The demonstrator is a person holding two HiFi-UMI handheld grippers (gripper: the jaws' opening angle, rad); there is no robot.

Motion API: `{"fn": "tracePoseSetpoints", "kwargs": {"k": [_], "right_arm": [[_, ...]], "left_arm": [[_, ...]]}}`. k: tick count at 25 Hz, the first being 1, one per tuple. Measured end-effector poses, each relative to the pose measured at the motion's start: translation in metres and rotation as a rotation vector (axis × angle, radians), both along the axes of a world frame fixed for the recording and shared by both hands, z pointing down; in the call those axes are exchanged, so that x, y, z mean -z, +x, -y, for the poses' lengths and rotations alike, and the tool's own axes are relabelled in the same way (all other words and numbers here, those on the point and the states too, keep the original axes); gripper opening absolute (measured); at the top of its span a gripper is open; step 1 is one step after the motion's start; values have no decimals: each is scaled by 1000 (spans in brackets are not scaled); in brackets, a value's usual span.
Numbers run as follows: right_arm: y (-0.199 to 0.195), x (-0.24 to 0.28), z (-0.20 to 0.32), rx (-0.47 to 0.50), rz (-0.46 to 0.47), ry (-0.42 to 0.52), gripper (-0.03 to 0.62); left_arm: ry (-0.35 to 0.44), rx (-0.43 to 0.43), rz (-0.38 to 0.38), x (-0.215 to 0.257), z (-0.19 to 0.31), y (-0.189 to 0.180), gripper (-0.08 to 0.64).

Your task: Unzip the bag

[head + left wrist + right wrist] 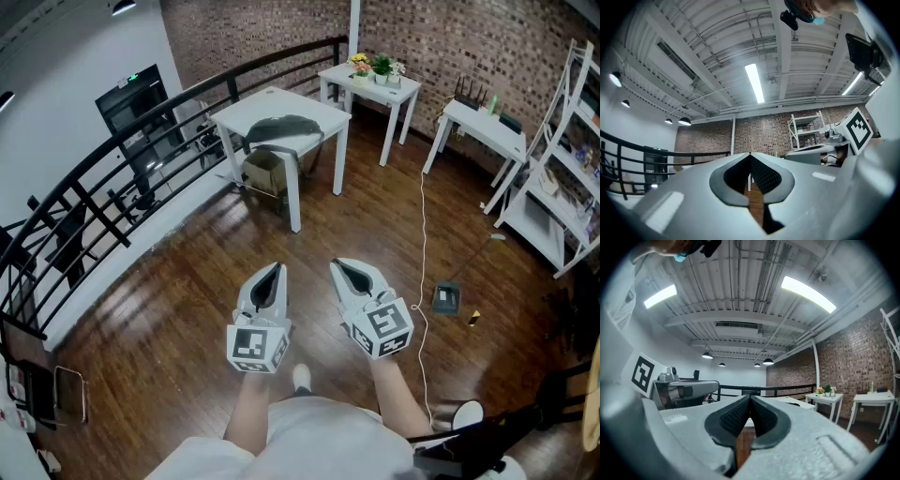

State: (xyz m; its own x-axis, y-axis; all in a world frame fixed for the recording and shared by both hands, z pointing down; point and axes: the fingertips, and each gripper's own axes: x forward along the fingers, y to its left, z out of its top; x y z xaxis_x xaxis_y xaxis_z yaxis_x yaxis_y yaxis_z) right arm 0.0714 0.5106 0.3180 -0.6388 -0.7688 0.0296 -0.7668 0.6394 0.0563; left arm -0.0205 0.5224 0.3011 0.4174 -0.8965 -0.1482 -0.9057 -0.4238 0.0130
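Holding both tools out ahead at about waist level, the person has the left gripper (273, 274) and the right gripper (343, 272) side by side above the wooden floor (169, 309), near each other but not touching, tips aimed forward. Each gripper's own view shows its two ribbed pads pressed flat together with only floor behind them, so both are fully closed and carry nothing. Neither is in contact with anything in the room. The only candidate for the task's thing is a dark grey, flattish shape that I take to be the bag (281, 127), lying on top of the nearer white table (246, 105) across the room, roughly straight ahead of the tools and well apart from them. It reaches toward the table's near edge, with a cardboard box (264, 172) on the floor beneath. From this far its zip and pull are too small to make out, so whether it is zipped cannot be read directly. Judging by the empty, closed tools and the open floor between, the task looks not yet begun: approaching the table, finding the pull, gripping it, steadying the bag and drawing the zip along all appear to remain.
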Motion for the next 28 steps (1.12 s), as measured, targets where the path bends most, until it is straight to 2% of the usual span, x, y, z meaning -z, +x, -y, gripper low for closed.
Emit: {"fn": "tracePoseSetpoints", "kwargs": {"k": [3,5,9,13,15,20,24,28], "right_arm": [[-17,-6,35,-24,-59,-27,-8],[-29,-12,55,-32,-80,-30,-8],[-35,-26,95,-37,-30,-84,-9],[-26,-29,152,-49,-1,-87,-8],[-22,-31,187,-46,23,-88,-9],[-12,-43,286,-6,120,-171,-8],[10,-22,383,-24,117,-130,-9],[23,-16,458,-38,126,-134,-8]], "left_arm": [[0,-49,16,7,38,-5,17],[-15,-49,0,4,63,-16,17],[-42,-70,-70,-13,102,-27,17],[-75,-39,-88,-25,154,-31,17],[-89,-18,-81,-31,186,-35,17],[-108,22,-55,-42,286,-34,17],[-57,24,-28,-17,375,-16,17],[-85,50,-22,-14,440,-16,17]]}}
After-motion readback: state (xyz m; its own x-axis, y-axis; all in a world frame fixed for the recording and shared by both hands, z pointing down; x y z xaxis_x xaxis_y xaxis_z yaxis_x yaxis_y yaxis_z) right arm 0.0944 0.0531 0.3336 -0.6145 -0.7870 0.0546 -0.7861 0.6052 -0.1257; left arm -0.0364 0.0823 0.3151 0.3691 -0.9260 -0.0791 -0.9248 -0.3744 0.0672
